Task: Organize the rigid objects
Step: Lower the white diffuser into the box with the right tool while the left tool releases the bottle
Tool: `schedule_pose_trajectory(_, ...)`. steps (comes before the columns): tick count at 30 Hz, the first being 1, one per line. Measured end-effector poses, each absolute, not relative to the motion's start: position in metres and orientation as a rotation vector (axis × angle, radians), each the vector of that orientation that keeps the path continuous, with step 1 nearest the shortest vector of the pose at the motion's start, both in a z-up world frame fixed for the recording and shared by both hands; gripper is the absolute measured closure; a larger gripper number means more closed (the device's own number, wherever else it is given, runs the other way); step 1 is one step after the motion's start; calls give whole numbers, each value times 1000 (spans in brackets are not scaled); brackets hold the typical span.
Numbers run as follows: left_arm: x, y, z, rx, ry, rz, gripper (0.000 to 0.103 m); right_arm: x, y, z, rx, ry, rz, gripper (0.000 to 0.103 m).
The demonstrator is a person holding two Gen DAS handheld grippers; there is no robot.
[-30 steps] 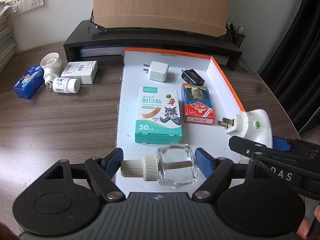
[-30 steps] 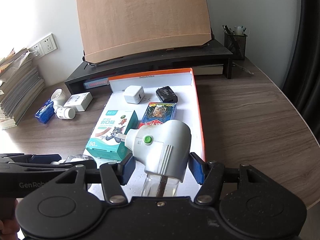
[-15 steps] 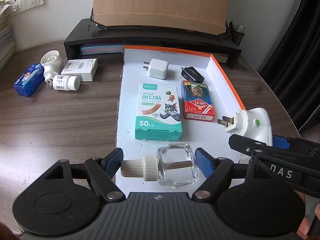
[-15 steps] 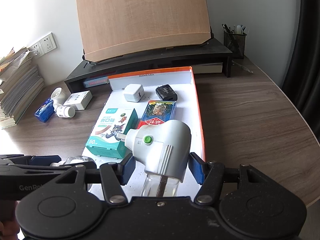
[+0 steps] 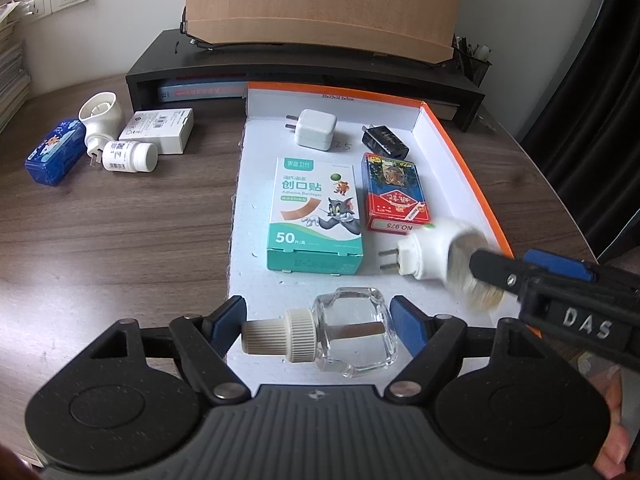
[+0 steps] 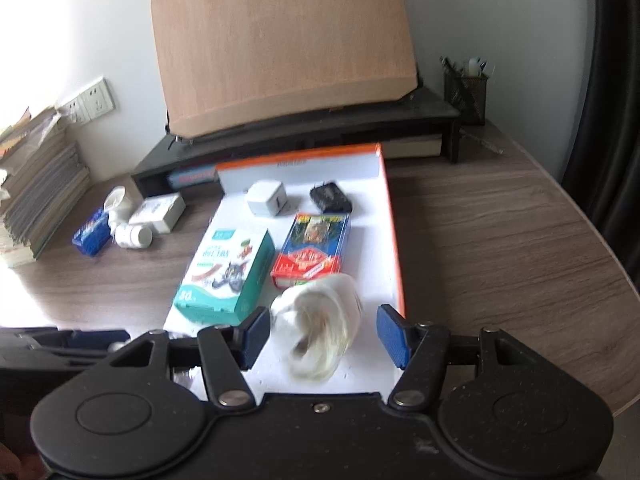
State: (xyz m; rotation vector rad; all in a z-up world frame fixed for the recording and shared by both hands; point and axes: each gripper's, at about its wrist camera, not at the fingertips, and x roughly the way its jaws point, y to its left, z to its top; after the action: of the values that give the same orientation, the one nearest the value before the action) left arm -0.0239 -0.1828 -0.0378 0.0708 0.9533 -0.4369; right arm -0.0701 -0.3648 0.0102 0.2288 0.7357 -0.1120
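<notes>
A white, orange-rimmed box lid [image 5: 448, 148] holds a white charger [image 5: 314, 129], a black charger [image 5: 384, 142], a bandage box [image 5: 316, 216] and a red card pack [image 5: 394, 198]. My left gripper [image 5: 318, 318] is open around a clear glass bottle [image 5: 348, 332] with a cream cap, lying at the tray's near end. My right gripper [image 6: 322, 334] is open. A white plug-in vaporizer [image 6: 320, 332], blurred with motion, lies loose between its fingers on the tray; it also shows in the left wrist view [image 5: 440, 258].
Left of the tray on the wooden desk [image 5: 120, 220] lie a blue box [image 5: 54, 152], a white plug-in device [image 5: 98, 118], a white pill bottle [image 5: 128, 156] and a white carton [image 5: 160, 130]. A black monitor stand [image 5: 304, 72] carries a brown board behind; a pen holder [image 6: 466, 92] stands far right.
My right gripper has opened and let go of the white vaporizer, which has dropped onto the tray and is still moving. The left gripper and glass bottle have not moved.
</notes>
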Motion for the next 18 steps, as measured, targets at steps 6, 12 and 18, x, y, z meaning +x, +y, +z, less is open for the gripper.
schedule_pose_trajectory(6, -25, -192, -42, 44, 971, -518, 22, -73, -368, 18, 224, 698, -126, 29)
schedule_pose_trajectory(12, -26, -189, -38, 28, 953, -530, 20, -72, -365, 25, 226, 675, -127, 28)
schedule_pose_trajectory(18, -16, -168, -33, 8, 945, -475, 20, -61, -345, 25, 214, 682, -93, 28)
